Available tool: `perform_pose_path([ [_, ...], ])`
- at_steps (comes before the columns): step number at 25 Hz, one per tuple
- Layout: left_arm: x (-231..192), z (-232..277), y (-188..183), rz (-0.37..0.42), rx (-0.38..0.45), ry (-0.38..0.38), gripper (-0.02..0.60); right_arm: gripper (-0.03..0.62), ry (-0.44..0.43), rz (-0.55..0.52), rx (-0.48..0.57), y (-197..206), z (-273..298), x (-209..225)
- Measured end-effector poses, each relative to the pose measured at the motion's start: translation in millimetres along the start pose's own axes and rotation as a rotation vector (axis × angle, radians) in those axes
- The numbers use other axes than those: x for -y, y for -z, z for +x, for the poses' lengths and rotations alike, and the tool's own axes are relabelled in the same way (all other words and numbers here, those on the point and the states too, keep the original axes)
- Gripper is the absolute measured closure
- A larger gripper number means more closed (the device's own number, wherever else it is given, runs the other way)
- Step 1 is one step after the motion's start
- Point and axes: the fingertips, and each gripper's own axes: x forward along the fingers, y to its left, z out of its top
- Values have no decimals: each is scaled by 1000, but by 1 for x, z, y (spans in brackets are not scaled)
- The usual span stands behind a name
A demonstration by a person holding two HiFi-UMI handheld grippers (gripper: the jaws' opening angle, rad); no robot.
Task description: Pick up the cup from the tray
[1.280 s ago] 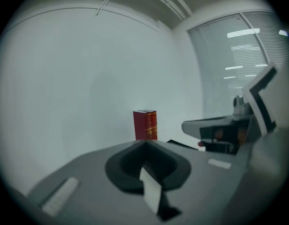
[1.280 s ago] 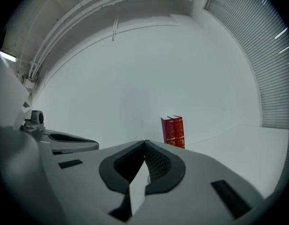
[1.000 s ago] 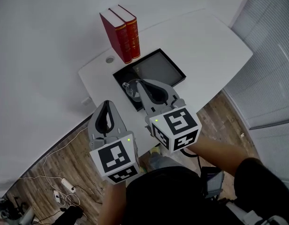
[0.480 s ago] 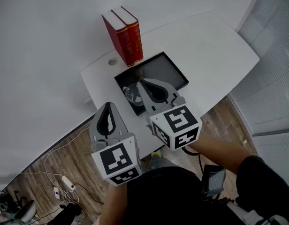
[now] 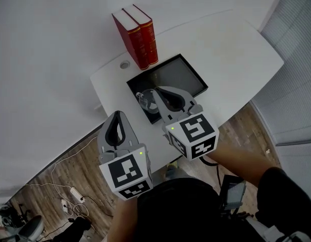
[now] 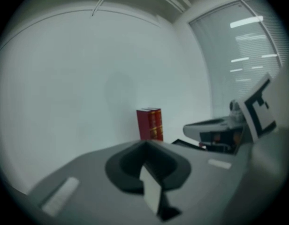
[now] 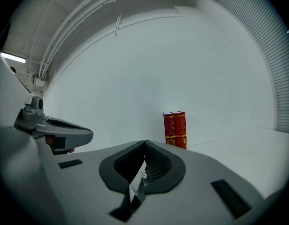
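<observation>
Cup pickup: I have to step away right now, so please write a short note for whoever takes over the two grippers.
The left gripper is shut and empty, held to the side, away from the tray.
The right gripper is shut with nothing gripped, its tips over the cup.
The clear cup sits at the near-left end of the black tray, close to the red books.
Done: right gripper positioned over the cup.
Left: open the right jaws, close on the cup, lift it off the tray.

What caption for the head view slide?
Shut right gripper near clear glass cup in black rectangular tray on white table; two red books behind.
</observation>
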Motion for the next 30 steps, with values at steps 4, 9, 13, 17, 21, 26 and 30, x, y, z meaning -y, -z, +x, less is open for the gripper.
perform_pose_path([
  [4, -7, 4, 0, 0, -5, -10, 580, 580, 10, 5, -28, 12, 3, 6],
  [9, -15, 6, 9, -7, -21, -16, 578, 580, 14, 0, -55, 31, 8, 7],
  [13, -16, 9, 18, 5, -41, -15, 580, 580, 5, 9, -64, 46, 12, 7],
  [17, -21, 12, 25, 9, -61, -18, 578, 568, -41, 37, -67, 62, 17, 4],
  [21, -25, 14, 31, 6, -76, -22, 580, 384, -74, 40, -87, 82, 20, -1],
  [26, -24, 20, 35, 15, -86, -11, 580, 272, -92, -4, -97, 101, 28, -3],
  [30, -25, 21, 36, 29, -85, -7, 580, 228, -118, -35, -115, 115, 39, -7],
])
